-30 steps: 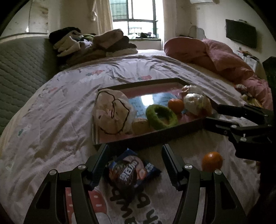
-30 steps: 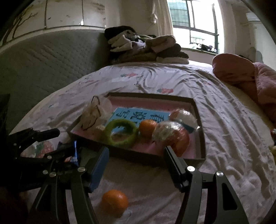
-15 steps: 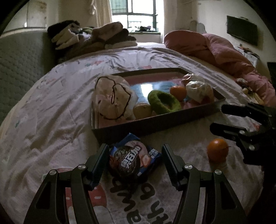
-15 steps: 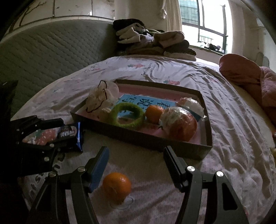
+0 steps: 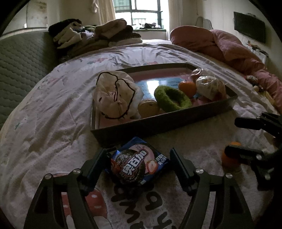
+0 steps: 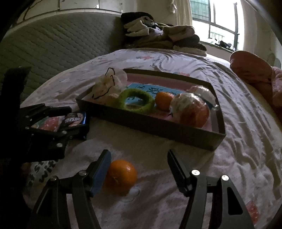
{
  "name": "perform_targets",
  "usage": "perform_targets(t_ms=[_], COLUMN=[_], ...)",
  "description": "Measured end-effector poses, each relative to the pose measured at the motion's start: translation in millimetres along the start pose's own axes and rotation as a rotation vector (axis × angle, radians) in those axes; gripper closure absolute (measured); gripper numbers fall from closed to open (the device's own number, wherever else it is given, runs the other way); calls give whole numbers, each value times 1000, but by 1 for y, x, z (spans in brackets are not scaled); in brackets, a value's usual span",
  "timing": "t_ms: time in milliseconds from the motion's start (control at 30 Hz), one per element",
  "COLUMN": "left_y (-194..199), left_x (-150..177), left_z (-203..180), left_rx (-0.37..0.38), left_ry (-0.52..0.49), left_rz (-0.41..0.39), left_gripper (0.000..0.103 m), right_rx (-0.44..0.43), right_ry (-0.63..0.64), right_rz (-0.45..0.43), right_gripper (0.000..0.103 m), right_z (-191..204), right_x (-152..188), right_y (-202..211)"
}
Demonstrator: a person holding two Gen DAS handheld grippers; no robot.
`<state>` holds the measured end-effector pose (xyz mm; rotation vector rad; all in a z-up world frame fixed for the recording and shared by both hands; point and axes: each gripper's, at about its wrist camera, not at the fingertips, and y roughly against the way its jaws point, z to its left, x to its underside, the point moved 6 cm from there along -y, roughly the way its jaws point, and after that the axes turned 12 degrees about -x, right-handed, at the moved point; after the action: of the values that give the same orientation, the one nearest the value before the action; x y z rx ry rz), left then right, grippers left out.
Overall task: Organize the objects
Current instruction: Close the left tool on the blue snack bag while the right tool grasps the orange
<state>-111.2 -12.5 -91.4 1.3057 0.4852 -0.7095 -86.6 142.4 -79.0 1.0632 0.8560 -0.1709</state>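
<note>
Home bedroom: quilted headboard (image 6: 52, 47), bedsheet (image 5: 52, 109), piled clothes (image 5: 95, 35).

Daylit window (image 5: 139, 13), grey quilted headboard (image 6: 52, 44), wall-mounted TV (image 5: 249, 26), rumpled pale bedsheet (image 5: 52, 105)

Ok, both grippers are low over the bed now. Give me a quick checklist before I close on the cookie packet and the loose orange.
1. Left gripper straddles the blue cookie packet: ok, jaws opening, packet between them.
2. Left pads clear of the packet: cannot tell, its left corner meets the left finger.
3. Right gripper straddles the loose orange on the bed: ok, jaws opening.
4. Orange centred between the jaws: not ok, it sits against the blue-padded left finger.
5. Dark shallow tray has room: ok, bare floor behind the green fuzzy ring.
6. Grippers apart from each other: ok.
</note>
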Motion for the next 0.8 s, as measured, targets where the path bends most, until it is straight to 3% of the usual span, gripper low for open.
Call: perform_targets(t_ms=[433,667,800], left_y=[4,3,-8], left_x=[3,7,10], left_z=[-5,-3,-2], left_rx=[-105,-97,-72], left_ry=[-39,-26,-5], left_rz=[-25,-23,19], left_gripper=[26,26,20], right_rx=[-22,-35,-31], right_ry=[57,33,33], right_rz=[44,39,40], right_gripper=[34,36,39], right_z=[19,15,15], right_x=[15,16,15], right_y=[-15,-17,-19])
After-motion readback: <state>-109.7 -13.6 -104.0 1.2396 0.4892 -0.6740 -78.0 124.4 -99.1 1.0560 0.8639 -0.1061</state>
